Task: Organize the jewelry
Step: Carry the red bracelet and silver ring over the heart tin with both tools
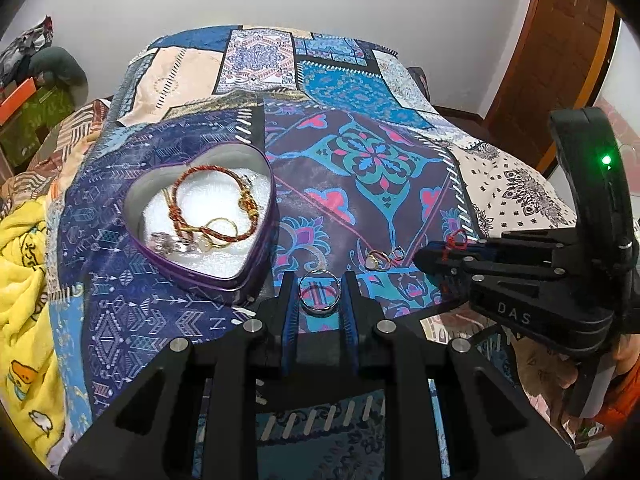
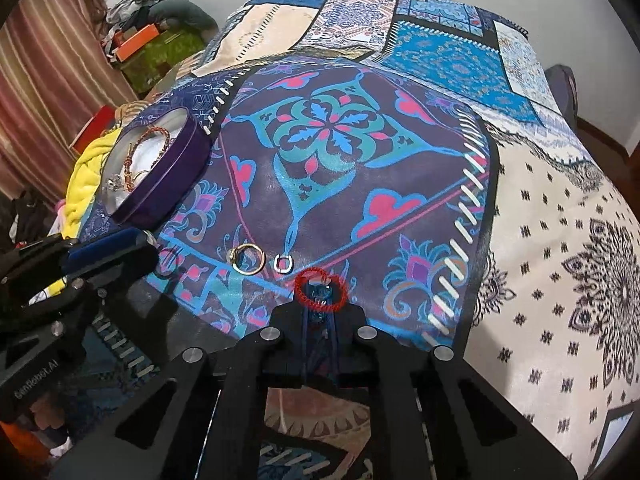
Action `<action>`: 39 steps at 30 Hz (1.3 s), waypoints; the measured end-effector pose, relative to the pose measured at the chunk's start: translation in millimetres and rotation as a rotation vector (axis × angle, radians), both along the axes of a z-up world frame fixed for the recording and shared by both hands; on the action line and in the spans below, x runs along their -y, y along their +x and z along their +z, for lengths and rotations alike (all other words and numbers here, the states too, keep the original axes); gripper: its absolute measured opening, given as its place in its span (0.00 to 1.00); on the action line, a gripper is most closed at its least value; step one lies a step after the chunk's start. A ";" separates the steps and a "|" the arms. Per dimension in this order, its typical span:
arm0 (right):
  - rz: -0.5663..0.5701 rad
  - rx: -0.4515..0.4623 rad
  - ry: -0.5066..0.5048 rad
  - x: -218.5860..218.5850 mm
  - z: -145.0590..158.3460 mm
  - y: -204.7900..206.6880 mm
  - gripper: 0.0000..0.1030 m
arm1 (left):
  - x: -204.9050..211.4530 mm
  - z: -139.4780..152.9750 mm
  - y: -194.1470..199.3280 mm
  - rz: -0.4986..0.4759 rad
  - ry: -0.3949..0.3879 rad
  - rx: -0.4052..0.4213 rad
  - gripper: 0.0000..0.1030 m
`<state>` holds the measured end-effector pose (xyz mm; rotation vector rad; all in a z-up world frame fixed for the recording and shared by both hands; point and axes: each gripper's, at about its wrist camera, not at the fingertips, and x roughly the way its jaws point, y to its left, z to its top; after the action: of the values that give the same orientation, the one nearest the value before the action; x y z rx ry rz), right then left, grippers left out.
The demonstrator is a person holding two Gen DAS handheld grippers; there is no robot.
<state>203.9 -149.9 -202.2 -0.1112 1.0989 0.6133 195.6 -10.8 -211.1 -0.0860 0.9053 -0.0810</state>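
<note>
Currently left gripper (image 1: 320, 292) pinches silver ring (image 1: 320, 291); right gripper (image 2: 320, 312) clamps red cord loop (image 2: 320, 289). Either may slip short of heart-shaped tin (image 1: 256, 280).

a silver ring (image 1: 320, 291) is held between the blue pads of the left tongs (image 1: 319, 294), just right of the heart-shaped tin (image 1: 256, 236). a braided red-gold bracelet (image 1: 212, 204) and rings are seen inside the tin, on white padding. further right of the tin, a gold ring (image 1: 378, 260) and a small silver ring (image 1: 397, 253) lie on the patterned bedspread (image 1: 360, 152). the right tongs (image 1: 434, 254), well right of the tin, are closed on a red loop (image 1: 456, 242).
</note>
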 end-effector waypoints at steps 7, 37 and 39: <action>-0.021 0.029 0.029 4.9 23.3 -10.9 0.07 | -9.9 19.1 -11.7 0.013 0.009 0.038 0.20; 0.074 0.244 0.197 -81.5 126.0 -17.8 0.07 | -86.4 74.9 -27.8 0.095 0.043 0.178 0.20; 0.085 0.234 0.196 -88.9 123.8 -14.5 0.07 | -91.9 73.6 -24.1 0.100 0.046 0.180 0.20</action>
<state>189.4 -60.9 -78.5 -0.0582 0.8066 0.7607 171.5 81.1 -137.5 -0.0793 0.7216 0.0251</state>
